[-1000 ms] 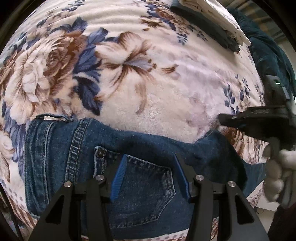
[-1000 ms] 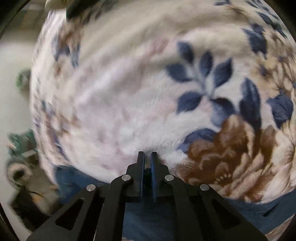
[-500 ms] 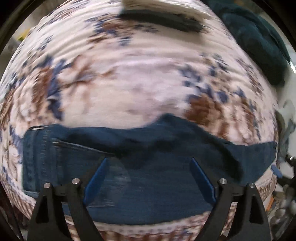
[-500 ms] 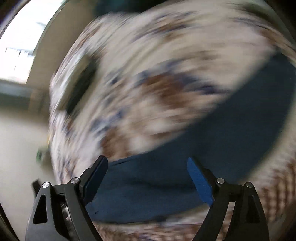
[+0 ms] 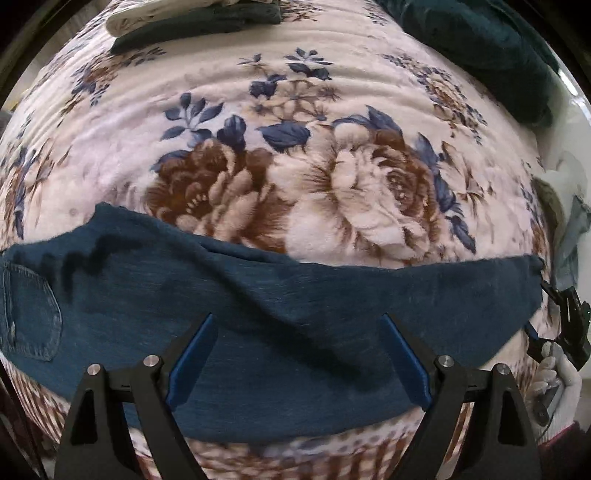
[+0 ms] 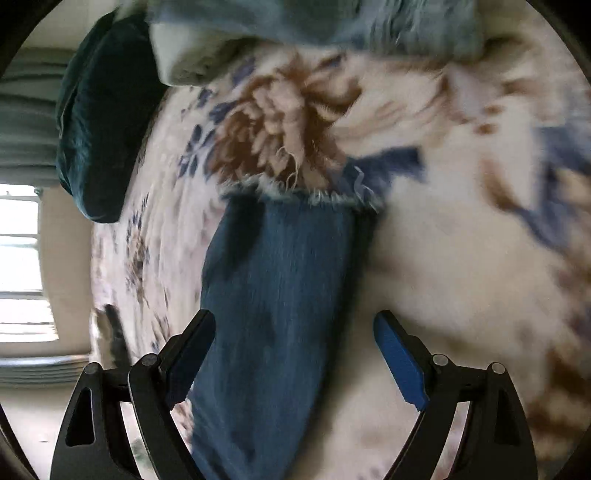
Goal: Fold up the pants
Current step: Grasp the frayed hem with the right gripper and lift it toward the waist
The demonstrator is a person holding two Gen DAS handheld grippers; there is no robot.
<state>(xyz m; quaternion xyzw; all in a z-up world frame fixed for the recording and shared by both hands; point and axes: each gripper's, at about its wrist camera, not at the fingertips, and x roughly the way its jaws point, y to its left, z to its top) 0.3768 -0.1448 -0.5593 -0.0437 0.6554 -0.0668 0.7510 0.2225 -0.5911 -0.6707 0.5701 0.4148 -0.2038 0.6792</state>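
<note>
The jeans (image 5: 280, 314) lie stretched in a long band along the bed's (image 5: 295, 110) near edge, frayed hem (image 6: 306, 194) toward the right end. Left tongs (image 5: 295, 354) hang released above the middle of the denim, gripping nothing. Right tongs (image 6: 295, 354) hover spread wide over the leg near the hem, empty too.

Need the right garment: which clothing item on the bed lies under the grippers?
The dark blue jeans stretched along the near edge; the folded pile and teal heap lie farther back.
</note>
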